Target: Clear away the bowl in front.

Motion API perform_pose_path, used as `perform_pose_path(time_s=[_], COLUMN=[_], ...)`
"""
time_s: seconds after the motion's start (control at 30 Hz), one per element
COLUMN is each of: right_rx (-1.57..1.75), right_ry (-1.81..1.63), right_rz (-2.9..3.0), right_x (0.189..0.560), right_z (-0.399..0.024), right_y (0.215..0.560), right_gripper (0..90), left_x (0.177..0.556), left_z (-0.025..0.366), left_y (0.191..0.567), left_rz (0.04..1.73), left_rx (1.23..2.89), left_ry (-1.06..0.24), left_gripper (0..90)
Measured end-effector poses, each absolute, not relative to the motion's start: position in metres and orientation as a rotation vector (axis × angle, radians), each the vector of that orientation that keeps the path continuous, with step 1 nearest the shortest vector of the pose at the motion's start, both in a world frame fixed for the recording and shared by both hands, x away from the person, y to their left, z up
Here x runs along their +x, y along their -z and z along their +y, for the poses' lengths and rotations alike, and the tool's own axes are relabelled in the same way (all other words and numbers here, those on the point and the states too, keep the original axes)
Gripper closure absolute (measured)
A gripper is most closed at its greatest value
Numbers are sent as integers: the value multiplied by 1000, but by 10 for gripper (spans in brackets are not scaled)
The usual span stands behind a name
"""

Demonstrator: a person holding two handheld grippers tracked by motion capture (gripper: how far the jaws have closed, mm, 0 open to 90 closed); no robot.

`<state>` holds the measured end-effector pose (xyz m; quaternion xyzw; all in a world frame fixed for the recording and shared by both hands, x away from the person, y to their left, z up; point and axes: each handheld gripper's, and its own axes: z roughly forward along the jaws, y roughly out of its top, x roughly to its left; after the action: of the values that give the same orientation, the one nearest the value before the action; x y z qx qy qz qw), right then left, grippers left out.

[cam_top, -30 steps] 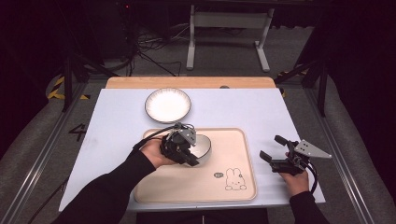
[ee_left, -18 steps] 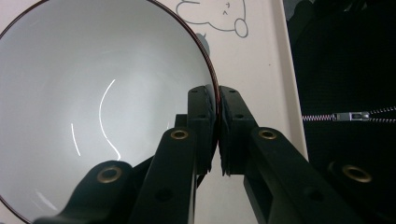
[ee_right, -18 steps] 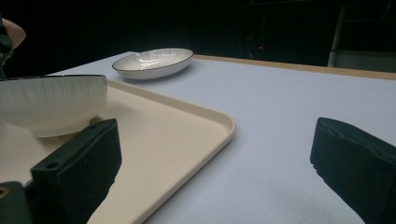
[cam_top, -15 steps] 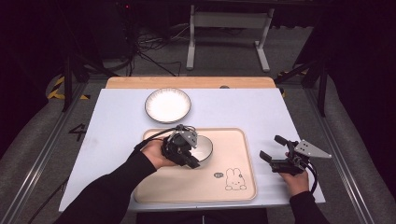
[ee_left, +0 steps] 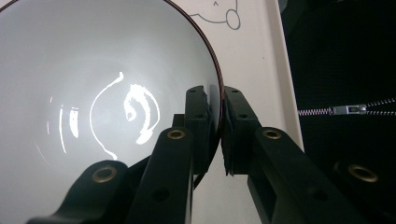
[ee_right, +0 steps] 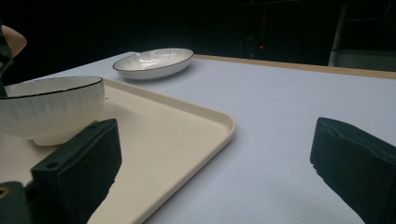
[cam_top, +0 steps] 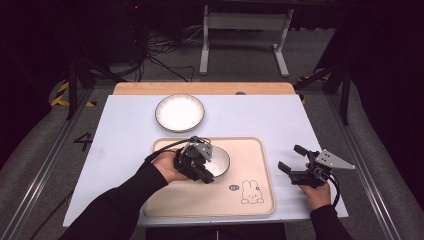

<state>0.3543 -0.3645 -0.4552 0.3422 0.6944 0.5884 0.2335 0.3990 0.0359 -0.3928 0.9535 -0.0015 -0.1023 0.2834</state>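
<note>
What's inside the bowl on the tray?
Nothing visible: in the left gripper view the bowl shows a bare white glossy inside with only light glare. The left gripper, clamped on its rim, hides a small strip of the interior. It sits on the tray.

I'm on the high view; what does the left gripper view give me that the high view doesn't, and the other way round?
Left gripper view: the jaws pinch the bowl's rim, one inside, one outside, and the glossy inside of the bowl has bright reflections.

High view: the plate beyond the tray, the right hand-held gripper open over the table, and both forearms.

Both: the left hand-held gripper shut on the bowl, the tray, part of the rabbit drawing.
</note>
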Motion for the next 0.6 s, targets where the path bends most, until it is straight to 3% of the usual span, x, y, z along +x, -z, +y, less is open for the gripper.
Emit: perform_pose_path(time_s=[0.6], right_rx=[950], right_ry=[-1641], right_rz=[1914], right_x=[356], right_z=[-366], right_y=[455], right_gripper=[23], left_x=[394], left_z=[31], left_y=[401], left_rz=[-1], left_rx=[2588], left_ry=[299], left_gripper=[770])
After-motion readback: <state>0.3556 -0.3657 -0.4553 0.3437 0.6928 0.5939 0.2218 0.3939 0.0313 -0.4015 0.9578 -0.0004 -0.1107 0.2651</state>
